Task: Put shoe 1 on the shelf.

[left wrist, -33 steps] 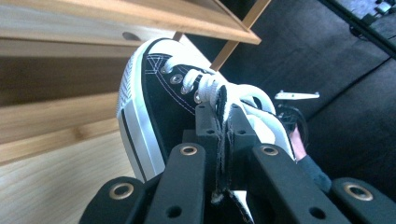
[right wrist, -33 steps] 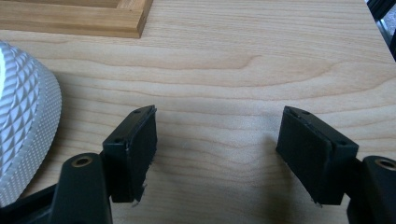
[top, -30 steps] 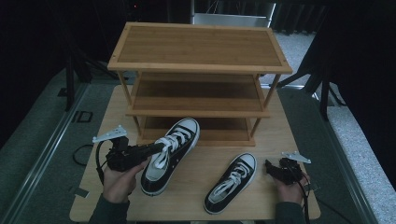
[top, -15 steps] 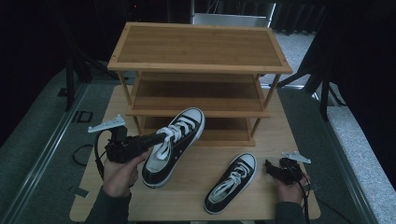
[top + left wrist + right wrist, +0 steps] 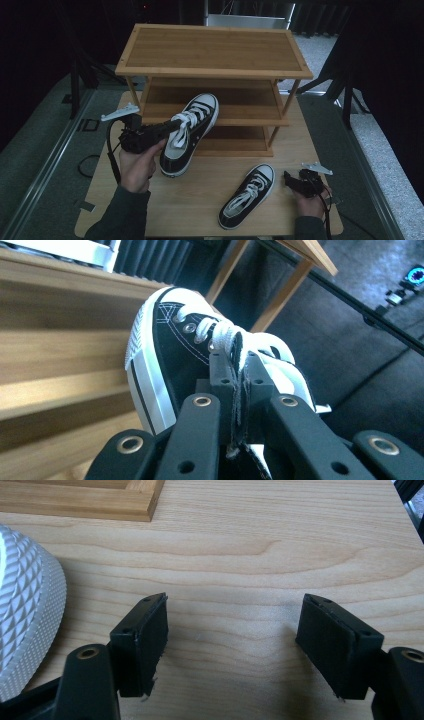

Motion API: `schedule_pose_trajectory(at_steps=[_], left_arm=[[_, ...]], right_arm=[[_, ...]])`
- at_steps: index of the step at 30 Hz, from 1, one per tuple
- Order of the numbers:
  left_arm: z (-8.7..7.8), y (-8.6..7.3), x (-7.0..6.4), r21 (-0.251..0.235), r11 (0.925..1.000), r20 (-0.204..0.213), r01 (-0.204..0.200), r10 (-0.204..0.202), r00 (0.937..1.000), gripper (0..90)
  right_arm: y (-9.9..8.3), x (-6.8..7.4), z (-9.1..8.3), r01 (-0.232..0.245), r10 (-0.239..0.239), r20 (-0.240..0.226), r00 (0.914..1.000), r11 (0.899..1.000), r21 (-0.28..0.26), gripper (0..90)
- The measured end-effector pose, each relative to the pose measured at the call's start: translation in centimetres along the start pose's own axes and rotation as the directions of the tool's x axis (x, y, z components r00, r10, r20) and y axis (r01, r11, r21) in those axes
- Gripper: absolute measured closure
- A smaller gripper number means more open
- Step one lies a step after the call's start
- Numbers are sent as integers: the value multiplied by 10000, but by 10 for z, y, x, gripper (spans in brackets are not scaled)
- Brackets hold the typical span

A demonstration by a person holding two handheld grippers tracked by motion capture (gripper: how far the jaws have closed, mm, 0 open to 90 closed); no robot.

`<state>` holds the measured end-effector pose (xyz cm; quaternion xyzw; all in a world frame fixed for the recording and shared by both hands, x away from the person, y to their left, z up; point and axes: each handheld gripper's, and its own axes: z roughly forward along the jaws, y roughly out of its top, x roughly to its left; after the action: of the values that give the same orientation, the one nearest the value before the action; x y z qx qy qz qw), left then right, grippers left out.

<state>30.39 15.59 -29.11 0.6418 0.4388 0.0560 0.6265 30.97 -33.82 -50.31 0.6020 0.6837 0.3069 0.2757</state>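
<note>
While lifted, sneaker [image 5: 190, 134] clamped in left tongs [image 5: 172, 126].

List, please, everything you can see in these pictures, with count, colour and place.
Shoe rack: one, light wood, three tiers, at the table's far side.
Lifted sneaker: one, black and white, toe toward the middle shelf.
Second sneaker: one, black and white, flat on the table in front of the rack.
Table: one, light wood.
Left gripper: black, shut on the lifted sneaker.
Right gripper: black, open, low over the table beside the second sneaker.

Dim room, grey carpeted floor [image 5: 45, 150]
</note>
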Motion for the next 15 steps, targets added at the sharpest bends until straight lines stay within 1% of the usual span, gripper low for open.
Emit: schedule_pose_trajectory(at_steps=[6, 8, 15], left_arm=[[15, 5, 5, -178, 9998, -472, 126, -134, 9988, 871], [20, 6, 7, -240, 9995, -610, 201, -215, 9979, 871], [36, 8, 11, -498, 9984, -1087, 266, -319, 9936, 871]], right_arm=[[0, 0, 0, -5, 5, 1, 10000, 10000, 1, 283], [0, 0, 0, -3, 3, 0, 10000, 10000, 1, 284], [0, 0, 0, -3, 3, -3, 10000, 10000, 1, 283]])
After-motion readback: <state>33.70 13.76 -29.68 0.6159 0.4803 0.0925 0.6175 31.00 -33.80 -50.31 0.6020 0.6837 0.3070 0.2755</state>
